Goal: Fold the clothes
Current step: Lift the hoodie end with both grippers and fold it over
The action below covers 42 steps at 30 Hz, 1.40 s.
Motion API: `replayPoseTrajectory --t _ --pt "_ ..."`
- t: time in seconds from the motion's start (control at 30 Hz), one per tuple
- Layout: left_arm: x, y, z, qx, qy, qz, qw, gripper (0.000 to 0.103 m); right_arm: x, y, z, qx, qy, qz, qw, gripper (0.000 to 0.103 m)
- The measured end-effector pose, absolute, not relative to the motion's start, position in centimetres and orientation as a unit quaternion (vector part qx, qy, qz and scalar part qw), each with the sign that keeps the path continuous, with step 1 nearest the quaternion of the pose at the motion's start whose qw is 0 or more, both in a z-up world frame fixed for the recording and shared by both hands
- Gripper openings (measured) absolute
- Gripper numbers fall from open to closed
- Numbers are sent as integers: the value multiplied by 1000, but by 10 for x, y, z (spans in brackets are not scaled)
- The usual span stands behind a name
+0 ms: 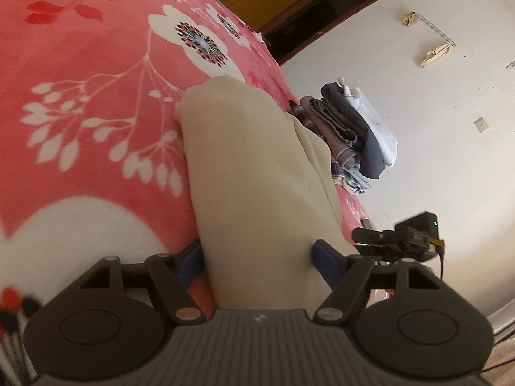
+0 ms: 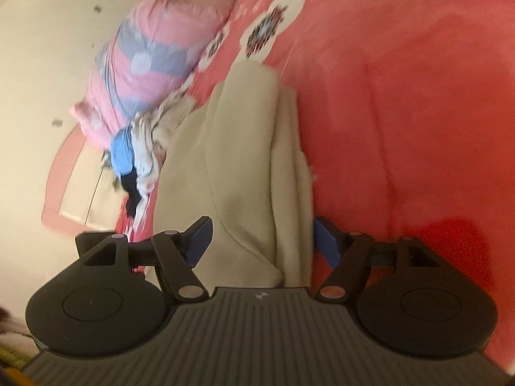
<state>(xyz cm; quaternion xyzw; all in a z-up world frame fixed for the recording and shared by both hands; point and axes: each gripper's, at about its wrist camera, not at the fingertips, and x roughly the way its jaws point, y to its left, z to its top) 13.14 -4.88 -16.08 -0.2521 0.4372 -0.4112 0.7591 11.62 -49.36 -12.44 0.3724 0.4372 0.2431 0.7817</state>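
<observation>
Fingers of the left gripper (image 1: 257, 254) stand apart, the folded beige garment (image 1: 244, 167) lying between them ungripped; it rests near the bed's (image 1: 80, 80) edge, beside a stack of folded clothes (image 1: 351, 135). Right gripper (image 2: 260, 241) likewise spread around the same garment (image 2: 244, 167), pads apparently clear of cloth, though blur hinders certainty. Unfolded laundry (image 2: 141, 157) waits by the pillow (image 2: 154, 61). Judgement: fold released; next move requires shifting this piece to the stack.

We see the left gripper (image 1: 257, 254) tilted down, blue pads (image 1: 325, 255) spread wide. Right gripper (image 2: 262, 239) likewise angled down, its jaws apart, pads not pressing anything.
</observation>
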Motion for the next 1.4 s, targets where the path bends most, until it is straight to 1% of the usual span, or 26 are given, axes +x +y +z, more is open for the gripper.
replayPoseTrajectory --t 0.27,0.33,0.37,0.4,0.5,0.6,0.8,1.0,1.23,1.4 --pt "139 -55 -169 -265 422 -422 757 75 165 -474 -133 394 442 308 745 71" --pt "140 -57 -170 -274 420 -419 757 75 170 -471 -135 396 433 319 744 68" --pt "140 -57 -169 -276 420 -417 757 75 170 -469 -134 392 428 319 749 60" --pt "140 -57 -168 -278 422 -415 757 74 169 -468 -134 387 423 318 755 50" --pt "141 -57 -162 -289 427 -409 753 73 161 -469 -123 385 399 318 769 39" --pt "140 -60 -152 -296 421 -410 753 73 153 -470 -111 382 375 320 781 35" --pt "145 -78 -132 -311 409 -432 741 72 143 -481 -84 368 354 315 800 34" --pt "155 -117 -117 -299 398 -462 734 70 134 -513 -62 368 322 295 821 34" --pt "161 -128 -121 -306 410 -458 727 69 134 -532 -71 391 309 284 819 34" --pt "156 -108 -114 -312 387 -461 735 69 129 -518 -67 394 283 287 826 34"
